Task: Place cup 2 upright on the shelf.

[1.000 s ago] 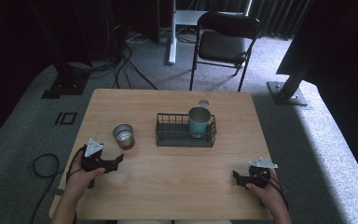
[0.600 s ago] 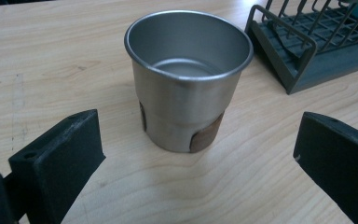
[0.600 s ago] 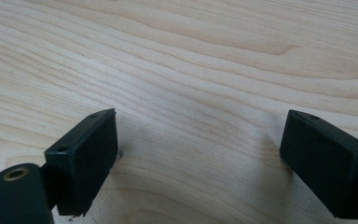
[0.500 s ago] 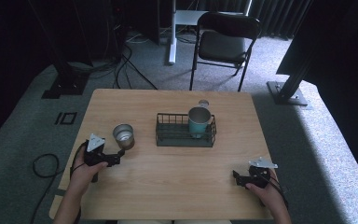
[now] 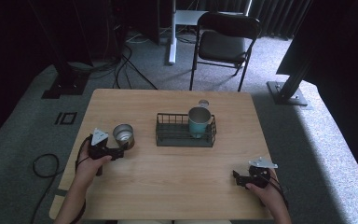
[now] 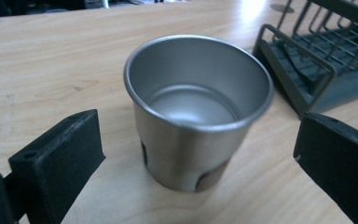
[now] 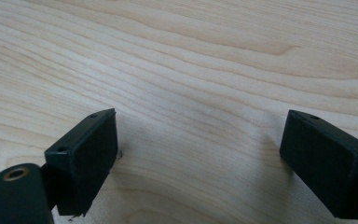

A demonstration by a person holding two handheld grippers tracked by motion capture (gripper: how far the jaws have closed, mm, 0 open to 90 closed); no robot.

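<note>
Left gripper view: my left tongs (image 6: 198, 154) gape wide around the upright steel cup (image 6: 196, 109), mouth up, beside the rack (image 6: 303, 70); right tongs (image 7: 200, 163) gape wide.

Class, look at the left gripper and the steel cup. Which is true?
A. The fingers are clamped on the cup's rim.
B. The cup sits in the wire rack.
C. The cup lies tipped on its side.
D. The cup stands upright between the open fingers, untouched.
D: the left gripper has open fingers either side of the upright steel cup, with gaps showing on both sides.
</note>
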